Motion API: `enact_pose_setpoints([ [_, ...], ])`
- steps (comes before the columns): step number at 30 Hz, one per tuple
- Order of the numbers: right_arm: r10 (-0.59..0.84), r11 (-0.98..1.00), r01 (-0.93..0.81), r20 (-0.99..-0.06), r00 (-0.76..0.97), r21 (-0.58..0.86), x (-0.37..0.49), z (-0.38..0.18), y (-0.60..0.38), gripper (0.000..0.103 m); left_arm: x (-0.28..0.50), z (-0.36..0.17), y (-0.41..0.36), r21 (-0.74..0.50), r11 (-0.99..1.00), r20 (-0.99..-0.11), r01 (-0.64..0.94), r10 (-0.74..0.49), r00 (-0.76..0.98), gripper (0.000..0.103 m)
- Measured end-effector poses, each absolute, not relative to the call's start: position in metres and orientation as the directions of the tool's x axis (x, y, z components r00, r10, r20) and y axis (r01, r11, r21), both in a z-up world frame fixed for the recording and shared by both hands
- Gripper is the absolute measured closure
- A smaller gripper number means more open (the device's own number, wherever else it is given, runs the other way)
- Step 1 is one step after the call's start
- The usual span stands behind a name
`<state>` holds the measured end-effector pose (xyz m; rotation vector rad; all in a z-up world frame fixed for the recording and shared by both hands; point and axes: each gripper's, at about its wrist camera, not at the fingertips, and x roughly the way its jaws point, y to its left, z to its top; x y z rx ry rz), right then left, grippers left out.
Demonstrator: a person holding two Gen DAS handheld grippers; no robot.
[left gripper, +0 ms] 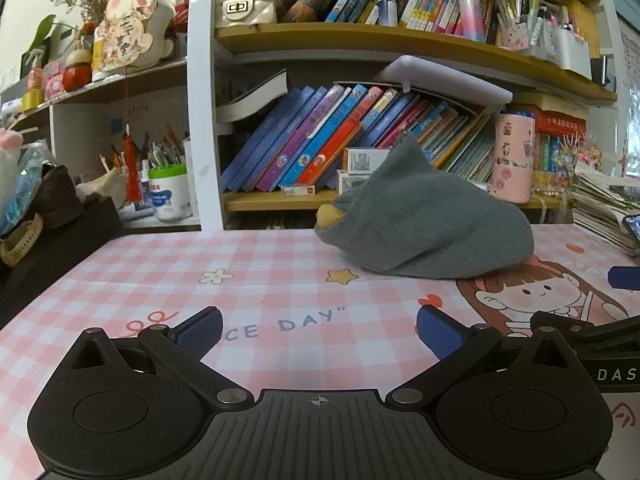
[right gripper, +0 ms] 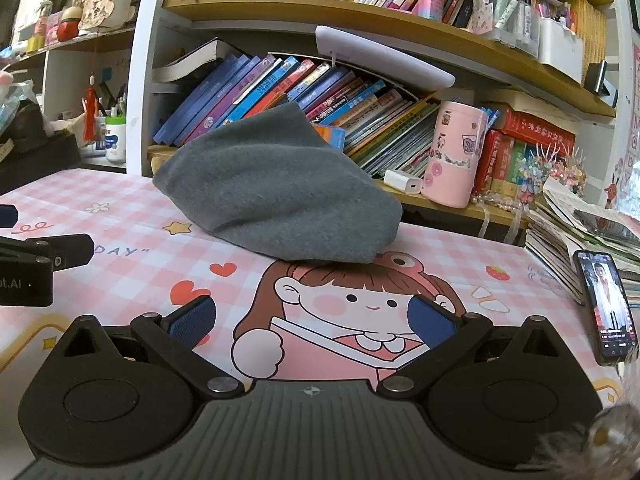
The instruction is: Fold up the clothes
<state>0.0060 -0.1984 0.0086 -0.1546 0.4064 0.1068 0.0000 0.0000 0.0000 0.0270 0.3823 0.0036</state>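
Grey knit: the grey garment (left gripper: 428,224) lies bunched in a soft heap on the pink checked mat (left gripper: 280,264), near the far edge of the desk, just in front of the bookshelf (left gripper: 360,44).
Hidden parts: what kind of clothing it is cannot be told; its underside and far side are out of sight, and no sleeve or collar shows clearly.
Yellow spot: at the heap's left end, in the left wrist view, a small yellowish patch (left gripper: 329,216) peeks from an opening in the fabric; what it is stays unclear.
Look of the cloth: matte, slightly fuzzy, creased in long diagonal folds, peaked at the top, unfolded.
Position in the right view: the heap (right gripper: 280,192) covers the top of the cartoon girl's head printed on the mat.
Left gripper (left gripper: 318,332): blue pads spread wide, nothing between them, well short of the garment, above the mat's lettering.
Right gripper (right gripper: 312,320): fingers equally far apart, empty, above the cartoon girl's face, the garment near but untouched.
Cut off: each gripper appears only partly at the edge of the other's view.
Right edge: a lit phone (right gripper: 606,304) leans against a paper stack (right gripper: 560,236); a blurred shape at the lower right corner cannot be made out.
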Motion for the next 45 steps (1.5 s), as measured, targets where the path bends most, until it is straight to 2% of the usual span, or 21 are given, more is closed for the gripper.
enact_pose_setpoints([
  [7,0.078,0.983,-0.138,-0.406,0.911,-0.121,0.0067,0.0083,-0.1981,0.000,-0.0015,-0.0022,0.0005,0.052,0.999,-0.377,0.011,0.009,0.926,0.000],
  [45,0.080,0.985,-0.132,-0.390,0.918,-0.109,0.0042,0.0098,-0.2013,0.000,0.0018,-0.0002,0.0031,0.025,1.000,-0.393,0.006,0.005,0.920,0.000],
])
